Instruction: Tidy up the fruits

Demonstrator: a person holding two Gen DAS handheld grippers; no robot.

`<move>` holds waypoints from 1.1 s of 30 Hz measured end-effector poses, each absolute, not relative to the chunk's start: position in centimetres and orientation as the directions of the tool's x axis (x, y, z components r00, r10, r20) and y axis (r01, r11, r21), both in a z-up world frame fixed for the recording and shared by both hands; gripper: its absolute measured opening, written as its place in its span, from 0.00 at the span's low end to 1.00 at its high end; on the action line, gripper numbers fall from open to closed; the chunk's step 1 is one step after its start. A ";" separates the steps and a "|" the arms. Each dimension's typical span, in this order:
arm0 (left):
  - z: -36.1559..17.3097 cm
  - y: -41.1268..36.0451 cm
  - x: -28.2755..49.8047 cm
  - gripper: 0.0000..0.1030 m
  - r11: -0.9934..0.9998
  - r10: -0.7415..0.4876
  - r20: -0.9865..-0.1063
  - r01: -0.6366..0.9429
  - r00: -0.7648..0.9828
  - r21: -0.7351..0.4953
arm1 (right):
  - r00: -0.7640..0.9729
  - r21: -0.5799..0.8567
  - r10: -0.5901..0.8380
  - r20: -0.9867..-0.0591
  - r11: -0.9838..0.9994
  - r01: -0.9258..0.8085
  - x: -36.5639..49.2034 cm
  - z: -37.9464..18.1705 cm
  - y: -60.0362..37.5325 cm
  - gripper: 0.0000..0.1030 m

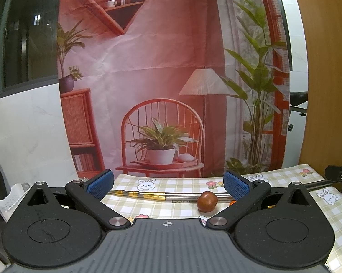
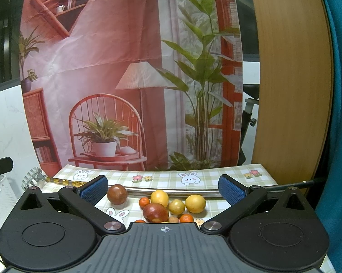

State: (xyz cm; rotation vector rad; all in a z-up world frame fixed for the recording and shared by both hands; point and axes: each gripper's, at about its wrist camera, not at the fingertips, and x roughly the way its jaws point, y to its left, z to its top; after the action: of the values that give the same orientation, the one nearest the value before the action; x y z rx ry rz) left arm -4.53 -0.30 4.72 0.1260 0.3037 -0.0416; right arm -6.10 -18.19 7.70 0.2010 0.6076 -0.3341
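The left gripper [image 1: 167, 185] is spread wide with nothing between its blue pads [image 1: 100, 183], hovering low over a checked tablecloth [image 1: 148, 207] printed with rabbits and flowers. A single brown round fruit [image 1: 207, 201] lies on the cloth at about 2 o'clock from the gripper's centre, just inside the right-hand pad but apart from it. Behind that fruit a long metal rod with gold bands [image 1: 148, 195] runs across the cloth from 9 to 3 o'clock. A sliver of small orange fruit [image 1: 232, 203] peeks out beside the right pad; most of it is hidden.

The right gripper [image 2: 163, 187] is likewise released and empty. Between its fingers sits a cluster of fruit: a dark red-brown one [image 2: 155, 212] nearest the camera at 6 o'clock, two lemons [image 2: 159, 198] [image 2: 195, 203] behind it, a smaller yellow-green fruit [image 2: 177, 206] between them, possibly a lime, and small oranges [image 2: 144, 202] [image 2: 186, 218] scattered around. A separate brown fruit [image 2: 117, 194] lies at 10 o'clock, close to the left pad [image 2: 93, 188], touching nothing. A printed room backdrop [image 2: 125, 68] hangs behind the table.
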 end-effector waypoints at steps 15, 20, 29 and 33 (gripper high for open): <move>4.9 -0.3 -4.3 1.00 0.992 -0.007 -0.299 0.045 0.954 0.121 | 0.770 0.087 -0.247 -0.588 0.927 0.364 -6.1 7.5 -18.1 1.00; 4.3 -0.4 -3.7 1.00 0.991 -0.005 -0.316 0.047 0.949 0.126 | 0.763 0.089 -0.246 -0.598 0.926 0.368 -6.1 7.3 -18.3 1.00; 1.5 0.9 0.3 1.00 0.993 0.033 -0.406 0.017 0.913 0.119 | 0.723 0.088 -0.228 -0.653 0.924 0.371 -4.3 3.3 -20.1 1.00; -0.9 2.5 3.2 1.00 0.997 0.000 -0.491 0.035 0.871 0.063 | 0.689 0.091 -0.210 -0.694 0.923 0.373 -3.4 0.9 -21.6 1.00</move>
State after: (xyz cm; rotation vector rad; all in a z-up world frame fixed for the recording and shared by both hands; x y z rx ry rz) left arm 3.20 2.51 -0.89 0.0703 0.5125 -0.0181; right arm -3.36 -21.62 0.85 0.2334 0.7428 -0.3295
